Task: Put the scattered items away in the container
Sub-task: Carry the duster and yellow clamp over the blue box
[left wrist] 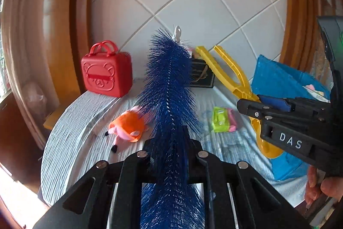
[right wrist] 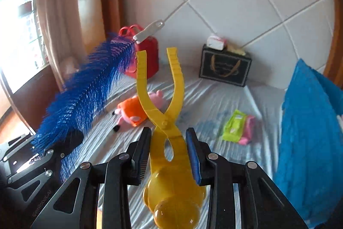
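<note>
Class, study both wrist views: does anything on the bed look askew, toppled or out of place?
Yes. The orange and pink plush toy lies tipped over mid-bed, and a green packet lies loose and slanted beside the blue bag. The red case and black gift bag stand upright at the headboard.

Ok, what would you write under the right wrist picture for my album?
Right hand-held gripper clamps yellow tongs above the bed, blue brush alongside.

Window glare left, fisheye-warped edges
</note>
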Demonstrator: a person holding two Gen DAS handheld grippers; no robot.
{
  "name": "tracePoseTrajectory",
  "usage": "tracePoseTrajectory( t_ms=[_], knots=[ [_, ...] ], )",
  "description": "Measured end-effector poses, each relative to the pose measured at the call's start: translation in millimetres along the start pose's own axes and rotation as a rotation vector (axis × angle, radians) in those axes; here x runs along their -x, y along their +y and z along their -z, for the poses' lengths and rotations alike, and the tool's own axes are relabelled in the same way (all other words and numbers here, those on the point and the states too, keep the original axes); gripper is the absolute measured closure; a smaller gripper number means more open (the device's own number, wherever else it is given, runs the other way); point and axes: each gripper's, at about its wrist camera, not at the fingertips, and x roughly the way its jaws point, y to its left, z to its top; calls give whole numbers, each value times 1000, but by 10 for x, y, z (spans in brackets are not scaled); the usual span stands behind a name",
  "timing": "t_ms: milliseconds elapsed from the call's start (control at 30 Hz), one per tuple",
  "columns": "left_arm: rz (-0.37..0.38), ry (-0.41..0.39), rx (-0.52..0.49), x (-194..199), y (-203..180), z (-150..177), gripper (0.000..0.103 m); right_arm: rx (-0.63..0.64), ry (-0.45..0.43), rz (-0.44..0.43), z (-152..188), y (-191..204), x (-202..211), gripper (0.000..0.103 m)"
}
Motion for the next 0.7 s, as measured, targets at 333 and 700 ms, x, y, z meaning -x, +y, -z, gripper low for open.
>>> tracePoseTrajectory(
  t_ms=[333, 700],
  knots=[
    [302, -155, -134, 107, -1715, -852, 89, -157, -206, 306, -282, -1457, 1428, 71],
    [435, 9, -182, -458, -4039, -1065, 89, -259, -139, 517, 254, -3546, 1990, 71]
  ],
)
